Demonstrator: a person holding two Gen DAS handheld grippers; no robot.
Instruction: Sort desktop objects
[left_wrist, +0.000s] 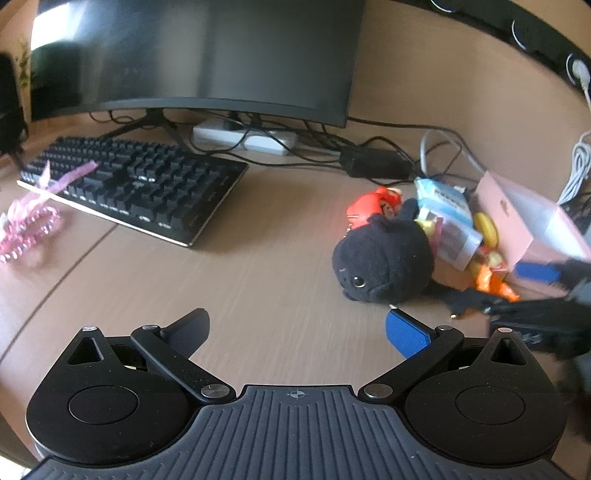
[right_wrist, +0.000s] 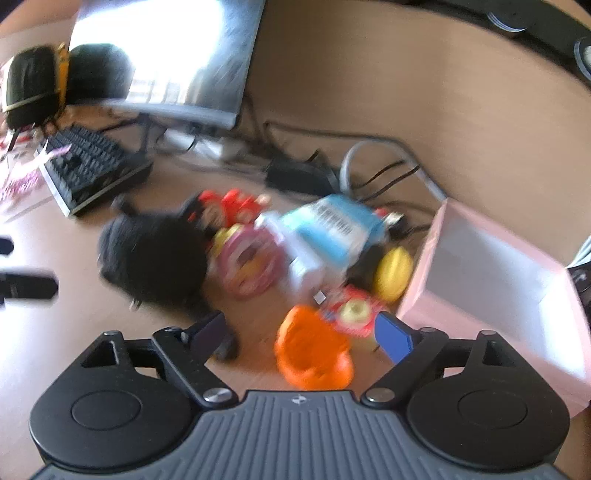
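- The wooden bench (left_wrist: 258, 258) carries everything here.
- A dark monitor (left_wrist: 207, 55) stands at the back, cables and a white power strip (left_wrist: 243, 138) under it.
- A black keyboard (left_wrist: 140, 184) lies in front of the monitor, with pink ribbon (left_wrist: 33, 221) over its left end.
- A pink box (right_wrist: 495, 280) lies tipped on its side at the right, its open mouth facing the clutter.
- A black plush toy (left_wrist: 384, 266) lies left of the box, beside a pile of small things: a blue-and-white packet (right_wrist: 332, 229), a red toy (left_wrist: 373, 203), a yellow piece (right_wrist: 393, 273).
- An orange toy (right_wrist: 314, 354) lies nearest, partly between the jaws of the right gripper (right_wrist: 303, 332); they stand apart and the blurred view shows no grip on it.
- The left gripper (left_wrist: 295, 328) hovers over bare wood, jaws released and empty.
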